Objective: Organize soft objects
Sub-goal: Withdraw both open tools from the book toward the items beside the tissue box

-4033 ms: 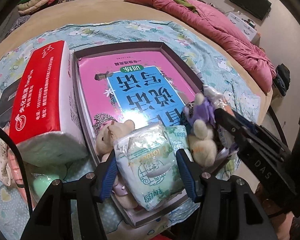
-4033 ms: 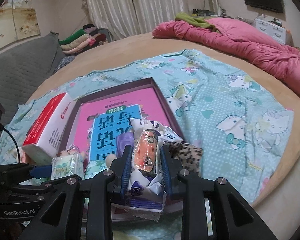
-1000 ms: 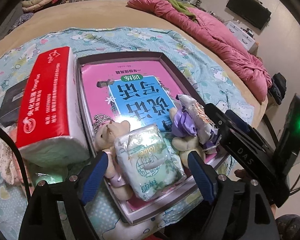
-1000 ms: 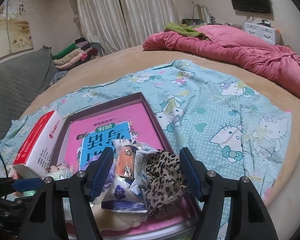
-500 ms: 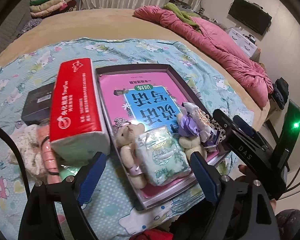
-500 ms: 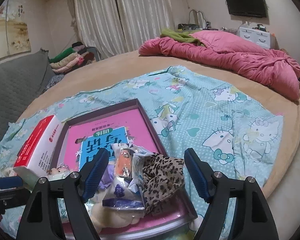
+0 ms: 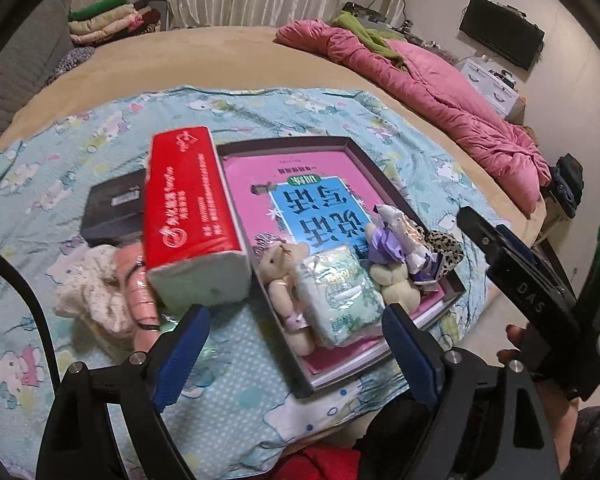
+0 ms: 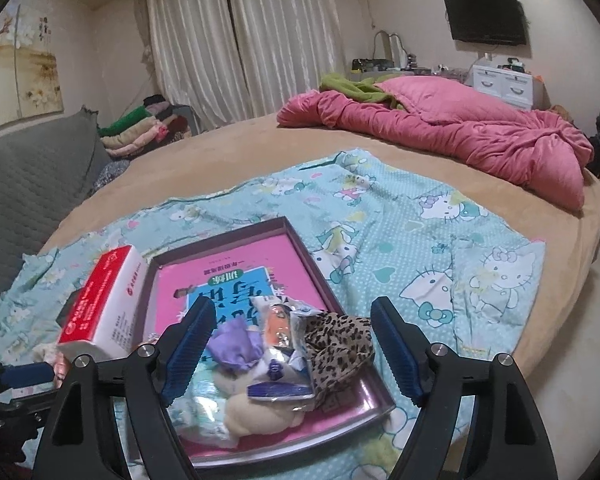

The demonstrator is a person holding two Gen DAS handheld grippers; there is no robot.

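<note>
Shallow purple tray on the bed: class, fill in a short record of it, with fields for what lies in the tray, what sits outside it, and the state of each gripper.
container: shallow purple tray on the cartoon-print turquoise sheet
lining: pink and blue book cover
contents: green-white tissue pack, two small beige plush bears, crinkly snack packet, leopard-print fabric piece
outside, left of the tray: red and white tissue brick, black box, cream frilly cloth
left gripper: open, empty
right gripper: open, empty
</note>
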